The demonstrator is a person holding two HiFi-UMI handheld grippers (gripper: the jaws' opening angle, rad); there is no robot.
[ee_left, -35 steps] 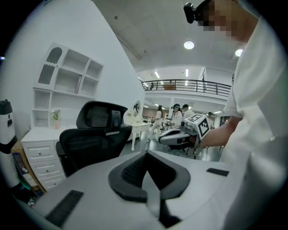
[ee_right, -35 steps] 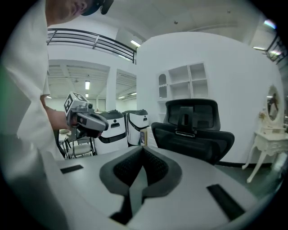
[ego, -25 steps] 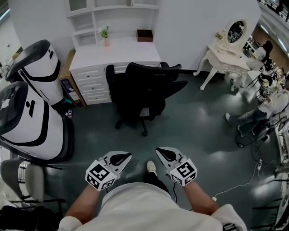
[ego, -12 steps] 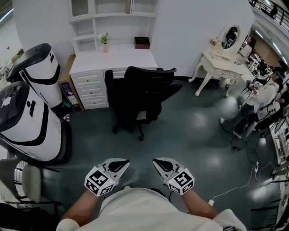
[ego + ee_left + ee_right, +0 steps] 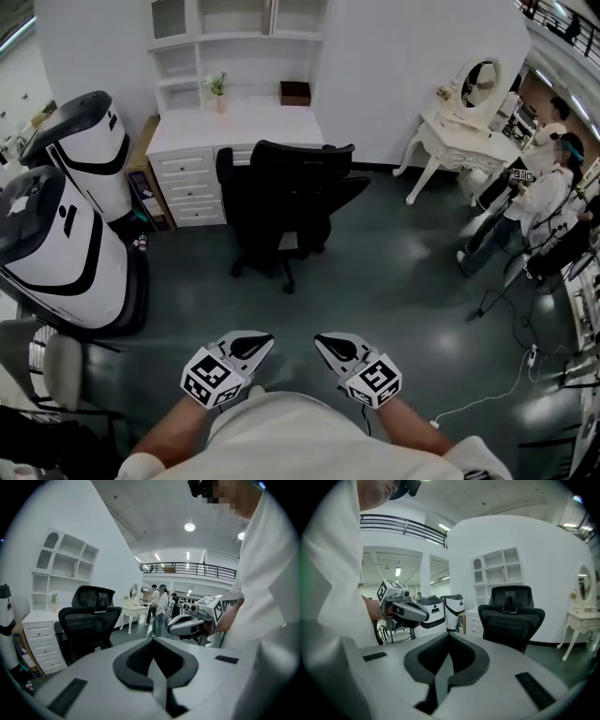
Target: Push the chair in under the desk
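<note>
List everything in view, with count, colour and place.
office chair: one, black, standing out from the desk
desk: one, white, against the back wall, drawers on its left side
shelf unit: one, white, above the desk
potted plant: one, green, left on the desk
box: one, dark brown, at the back of the desk
dressing table: one, cream, oval mirror, at right
machines: two, white and black, at left
bystanders: at least two, right edge
cable: one, white, on the floor at lower right
left gripper: one, grey, shut, empty
right gripper: one, grey, shut, empty
</note>
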